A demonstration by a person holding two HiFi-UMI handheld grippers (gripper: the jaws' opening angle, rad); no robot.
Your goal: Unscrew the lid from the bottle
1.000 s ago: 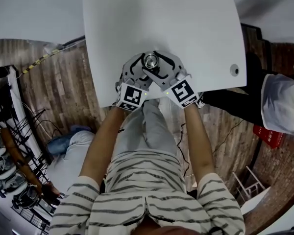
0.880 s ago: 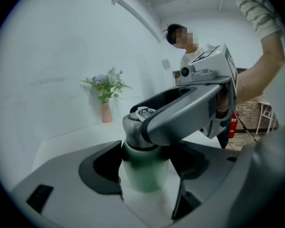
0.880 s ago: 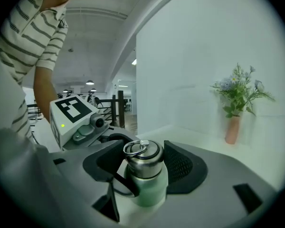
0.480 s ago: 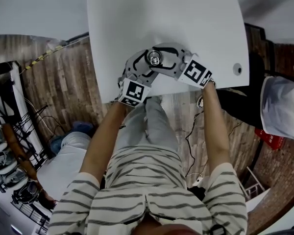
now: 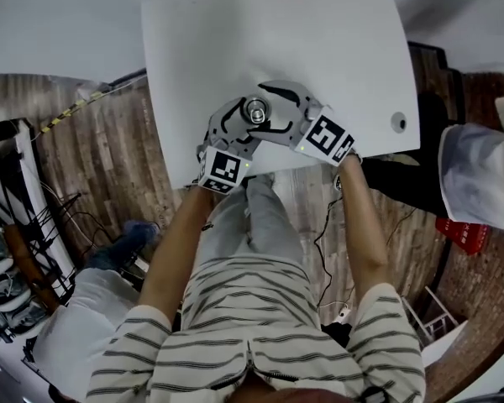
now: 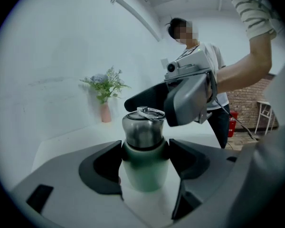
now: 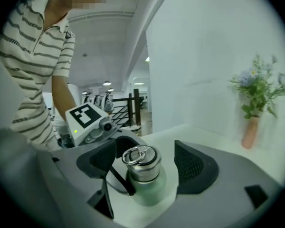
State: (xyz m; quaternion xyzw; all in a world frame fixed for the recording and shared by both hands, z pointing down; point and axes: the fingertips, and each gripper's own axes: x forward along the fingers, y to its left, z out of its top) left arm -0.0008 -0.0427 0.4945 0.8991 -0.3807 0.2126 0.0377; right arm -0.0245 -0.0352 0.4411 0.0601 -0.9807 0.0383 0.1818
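1. Your left gripper's (image 6: 145, 161) fingers clamp the green bottle (image 7: 149, 188) by its body, upright on the table (image 5: 336, 49) near its front edge.
2. Your right gripper's (image 7: 149, 164) fingers stand wide around the steel lid (image 7: 140, 161), apparently not touching it.
3. Close off-centre and the lid may slip, or the bottle may twist.
4. Open table lies beyond; avoid the near edge.
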